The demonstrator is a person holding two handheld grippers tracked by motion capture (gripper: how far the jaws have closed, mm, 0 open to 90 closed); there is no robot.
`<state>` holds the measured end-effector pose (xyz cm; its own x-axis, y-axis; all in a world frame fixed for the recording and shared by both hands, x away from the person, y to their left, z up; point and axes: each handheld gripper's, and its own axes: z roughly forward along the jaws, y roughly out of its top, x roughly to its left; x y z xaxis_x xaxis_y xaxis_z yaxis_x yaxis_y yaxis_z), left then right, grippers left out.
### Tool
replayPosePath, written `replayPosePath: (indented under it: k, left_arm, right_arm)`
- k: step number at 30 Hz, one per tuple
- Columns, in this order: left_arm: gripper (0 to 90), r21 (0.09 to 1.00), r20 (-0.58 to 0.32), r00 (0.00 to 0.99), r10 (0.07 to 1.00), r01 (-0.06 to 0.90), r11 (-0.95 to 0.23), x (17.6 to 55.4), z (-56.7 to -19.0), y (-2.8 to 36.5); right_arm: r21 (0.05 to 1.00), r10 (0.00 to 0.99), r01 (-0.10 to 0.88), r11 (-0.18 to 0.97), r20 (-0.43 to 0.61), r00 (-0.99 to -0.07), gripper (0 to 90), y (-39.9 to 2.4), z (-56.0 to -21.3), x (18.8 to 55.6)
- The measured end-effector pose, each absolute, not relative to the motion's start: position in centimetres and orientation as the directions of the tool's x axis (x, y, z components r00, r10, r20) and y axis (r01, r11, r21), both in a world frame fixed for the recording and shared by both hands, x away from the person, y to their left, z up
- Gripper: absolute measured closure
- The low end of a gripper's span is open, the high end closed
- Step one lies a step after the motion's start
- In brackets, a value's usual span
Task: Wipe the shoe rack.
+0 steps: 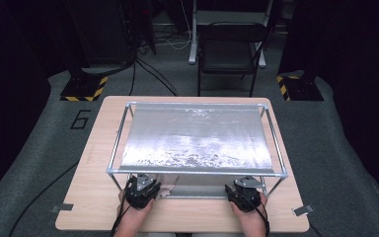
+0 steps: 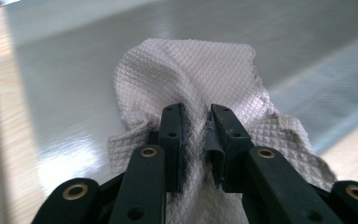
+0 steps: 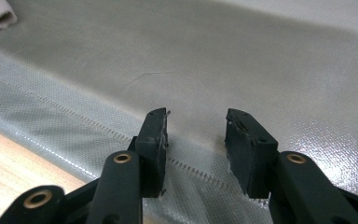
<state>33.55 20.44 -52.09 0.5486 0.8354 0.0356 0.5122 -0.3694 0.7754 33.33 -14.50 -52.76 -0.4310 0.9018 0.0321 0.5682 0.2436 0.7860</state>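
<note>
High view looks forward and down on the worktop [image 1: 94, 197] from above the person's side. Each gripper view sits close behind its own hand-held gripper's jaws, facing low across the silvery sheet [image 3: 261, 70]. All three share that sheet; the cloth [image 2: 191, 79] shows in each.

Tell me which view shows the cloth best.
The left gripper view: the quilted white cloth is close up, pinched between the left gripper jaws over the silver sheet. The high view shows a small pale patch by that gripper. The right gripper view catches one corner at top left.
</note>
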Motion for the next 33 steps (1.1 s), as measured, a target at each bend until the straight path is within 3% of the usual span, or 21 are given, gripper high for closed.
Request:
replayPosePath:
  k: [6, 14, 33]
  left_arm:
    - [75.4, 0.769, 0.043, 0.566, 0.824, 0.507, -0.389, 33.3, -52.0, 20.3]
    - [75.6, 0.75, 0.142, 0.539, 0.83, 0.489, -0.445, 32.8, -51.8, 21.6]
    - [75.5, 0.741, 0.161, 0.501, 0.85, 0.508, -0.439, 32.6, -51.9, 23.4]
  right_arm:
    - [0.785, 0.901, 0.571, 0.243, 0.036, -0.433, 58.6, -14.5, -52.8, 33.3]
    - [0.785, 0.901, 0.57, 0.243, 0.035, -0.433, 58.6, -14.5, -52.8, 33.3]
    - [0.784, 0.9, 0.57, 0.246, 0.033, -0.434, 58.6, -14.5, -52.8, 33.3]
